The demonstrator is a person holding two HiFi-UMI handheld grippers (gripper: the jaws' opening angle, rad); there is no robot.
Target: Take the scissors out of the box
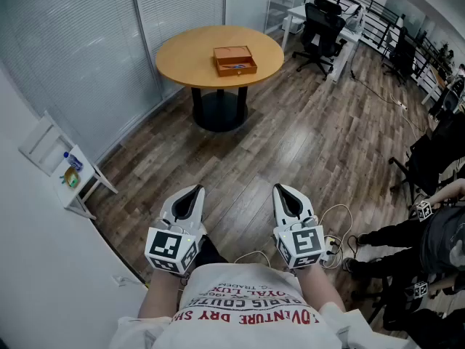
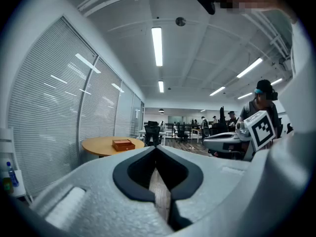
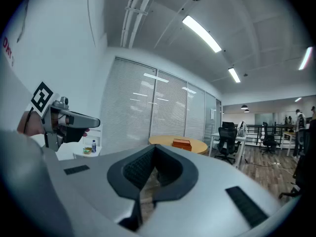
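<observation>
Room: open office with a wood-plank floor (image 1: 290, 144) and closed blinds (image 1: 80, 42) along the left wall. A white shelf (image 1: 64, 171) stands by that wall with a small bottle on it. Black office chairs (image 1: 320, 26) stand at white worktables further back.

Desk: a round desk (image 1: 218, 55) with a wooden top on a black pedestal, at the far side of the room.

Box: a brown box (image 1: 234, 59) sits near the middle of the desk with its top open. A small blue item (image 1: 237, 65) lies inside it. It is too small to confirm as the scissors.

Left claw (image 1: 193, 192): held low in front of the person's body and pointing level towards the desk. The tips are together, with nothing between them.

Right claw (image 1: 282, 192): held beside the left one, pointing the same way and very slightly downward. It is closed and empty.

Spacing: both claws are well apart from the desk and the box, with open floor between. In each gripper view the box shows small, just above the closed tips.

Other: a seated person (image 1: 436, 235) is at the right edge, and a pale cable lies on the floor near them.
</observation>
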